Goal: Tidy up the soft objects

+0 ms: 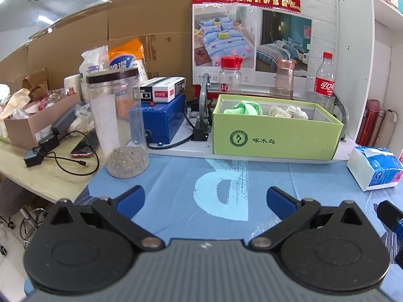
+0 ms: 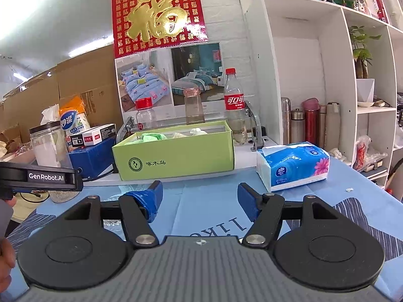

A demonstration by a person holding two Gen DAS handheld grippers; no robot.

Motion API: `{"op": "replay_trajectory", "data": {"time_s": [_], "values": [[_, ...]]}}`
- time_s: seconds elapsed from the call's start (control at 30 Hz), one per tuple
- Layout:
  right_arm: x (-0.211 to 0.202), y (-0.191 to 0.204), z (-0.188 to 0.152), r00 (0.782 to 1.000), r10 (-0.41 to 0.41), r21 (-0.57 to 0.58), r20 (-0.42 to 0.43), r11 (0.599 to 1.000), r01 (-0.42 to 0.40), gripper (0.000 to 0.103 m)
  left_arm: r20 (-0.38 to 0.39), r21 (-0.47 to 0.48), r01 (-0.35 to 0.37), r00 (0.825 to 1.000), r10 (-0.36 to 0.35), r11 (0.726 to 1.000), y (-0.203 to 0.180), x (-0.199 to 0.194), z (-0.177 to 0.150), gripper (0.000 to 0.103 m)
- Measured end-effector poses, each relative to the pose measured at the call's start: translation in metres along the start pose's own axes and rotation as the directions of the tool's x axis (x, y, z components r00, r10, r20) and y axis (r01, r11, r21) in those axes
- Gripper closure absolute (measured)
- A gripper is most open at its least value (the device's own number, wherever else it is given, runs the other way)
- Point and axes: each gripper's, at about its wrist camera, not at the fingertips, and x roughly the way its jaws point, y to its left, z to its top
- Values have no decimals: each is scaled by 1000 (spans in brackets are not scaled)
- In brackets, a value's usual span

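A light green box (image 1: 274,136) (image 2: 176,153) stands at the back of the blue cloth. Inside it lie a green cloth (image 1: 244,108) (image 2: 151,136) on the left and pale rolled soft pieces (image 1: 289,112) (image 2: 197,131) on the right. My left gripper (image 1: 205,198) hovers open over the blue cloth in front of the box, with nothing between its blue pads. My right gripper (image 2: 199,196) also stands open and empty, short of the box. In the right wrist view the left gripper's body (image 2: 40,175) shows at the left edge.
A blue tissue pack (image 1: 375,168) (image 2: 294,166) lies right of the box. A tall clear jar (image 1: 118,123) (image 2: 51,148) with gravel stands left. Bottles (image 1: 325,80) (image 2: 234,105) line the wall behind the box. Cables, a phone (image 1: 84,147) and a cardboard box (image 1: 37,123) crowd the left table; white shelves (image 2: 352,75) rise right.
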Motion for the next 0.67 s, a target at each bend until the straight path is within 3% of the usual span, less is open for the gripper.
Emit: {"op": "replay_trajectory", "data": {"time_s": [0.4,0.67], "values": [[0,5,-4,1000,12,-2,-13,1000,-12,51,-13,7,-6,1000,6,1000,-1,3,-2,0],[3,3,-6,1000,12,9,-24,1000,-12,51,39,20,-24,999,23,1000,-1,-2,-2,0]]}}
